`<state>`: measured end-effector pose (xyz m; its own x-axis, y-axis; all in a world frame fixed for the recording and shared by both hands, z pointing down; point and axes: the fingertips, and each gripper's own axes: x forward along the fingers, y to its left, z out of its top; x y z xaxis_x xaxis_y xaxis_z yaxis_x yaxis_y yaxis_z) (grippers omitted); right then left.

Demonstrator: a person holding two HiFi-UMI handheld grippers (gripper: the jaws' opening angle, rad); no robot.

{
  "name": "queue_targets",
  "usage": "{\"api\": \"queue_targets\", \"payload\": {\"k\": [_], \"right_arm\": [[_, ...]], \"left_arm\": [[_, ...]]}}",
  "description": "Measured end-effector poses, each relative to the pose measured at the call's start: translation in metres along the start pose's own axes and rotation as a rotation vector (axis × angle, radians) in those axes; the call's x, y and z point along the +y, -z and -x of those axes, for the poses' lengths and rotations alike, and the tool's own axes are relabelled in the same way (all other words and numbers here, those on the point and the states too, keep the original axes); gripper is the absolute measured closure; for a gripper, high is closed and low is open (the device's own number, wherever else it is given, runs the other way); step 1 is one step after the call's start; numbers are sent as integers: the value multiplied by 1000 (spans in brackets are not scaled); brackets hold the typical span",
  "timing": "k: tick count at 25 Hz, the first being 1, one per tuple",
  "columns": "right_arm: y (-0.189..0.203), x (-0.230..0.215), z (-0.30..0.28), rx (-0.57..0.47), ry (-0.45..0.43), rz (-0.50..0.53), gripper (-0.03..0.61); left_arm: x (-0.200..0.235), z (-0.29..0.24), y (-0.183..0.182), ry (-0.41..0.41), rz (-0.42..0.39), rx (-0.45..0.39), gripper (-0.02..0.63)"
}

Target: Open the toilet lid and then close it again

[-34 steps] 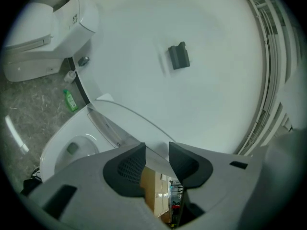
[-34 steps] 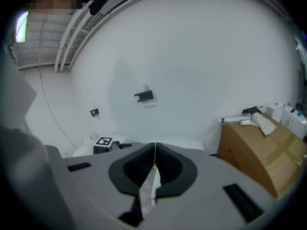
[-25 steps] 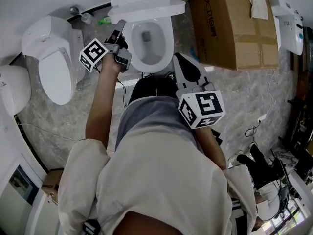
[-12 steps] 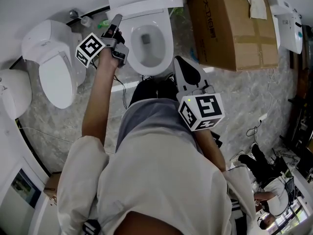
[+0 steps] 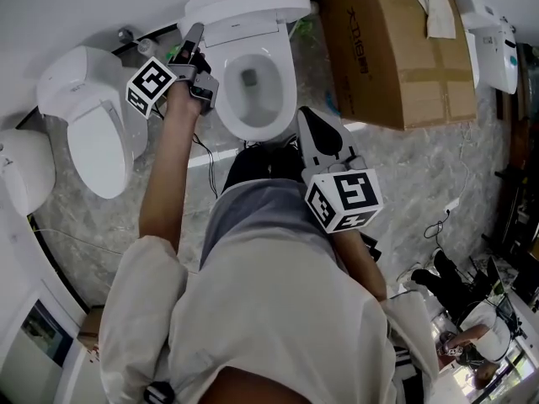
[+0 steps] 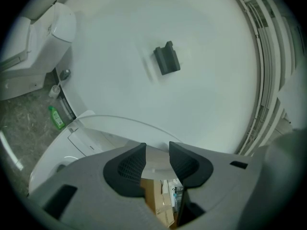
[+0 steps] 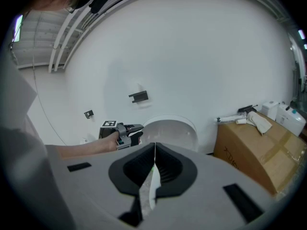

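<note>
The white toilet stands at the top middle with its bowl (image 5: 250, 82) uncovered. Its lid (image 5: 246, 5) stands raised near the wall; in the right gripper view the lid (image 7: 171, 132) is an upright white oval. My left gripper (image 5: 194, 34) is at the lid's left edge. In the left gripper view the lid's (image 6: 110, 131) rim sits between the pads of my left gripper (image 6: 157, 150), which is shut on it. My right gripper (image 5: 306, 114) hangs shut and empty in front of the bowl, with the jaws of the right gripper (image 7: 154, 148) pressed together.
A second toilet (image 5: 97, 116) with its lid down stands to the left, another white fixture (image 5: 21, 167) beyond it. A big cardboard box (image 5: 392, 49) sits right of the bowl. A green bottle (image 6: 56, 117) stands by the wall. A dark bracket (image 6: 167, 60) hangs on the wall.
The lid has swung up from a low tilt over the bowl to near upright, and my left gripper went up and back with it. The right gripper stayed put.
</note>
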<state>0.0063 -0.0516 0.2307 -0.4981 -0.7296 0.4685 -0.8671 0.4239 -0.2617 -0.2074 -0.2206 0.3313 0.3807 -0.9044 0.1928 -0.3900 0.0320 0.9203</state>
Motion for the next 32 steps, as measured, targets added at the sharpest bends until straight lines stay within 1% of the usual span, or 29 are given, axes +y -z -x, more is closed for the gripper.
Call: {"api": "queue_targets", "payload": {"k": [5,14,25,32], "right_arm": [[-4,-6,-2,0,3,-2,568],[-15,-14,-12,-2,22,-9,568],[-20,-25,-19,0,46,-24,568],[-24,-32,-21,-2,61,-30,568]], "left_arm": [[-7,-12,-12,12,-19,-18,474],[-12,-38,-38,9,-73,-21,489],[-11,-67,-63,3,-155,-28,532],[-8,-83,-79,-15,-176,-31,557]]}}
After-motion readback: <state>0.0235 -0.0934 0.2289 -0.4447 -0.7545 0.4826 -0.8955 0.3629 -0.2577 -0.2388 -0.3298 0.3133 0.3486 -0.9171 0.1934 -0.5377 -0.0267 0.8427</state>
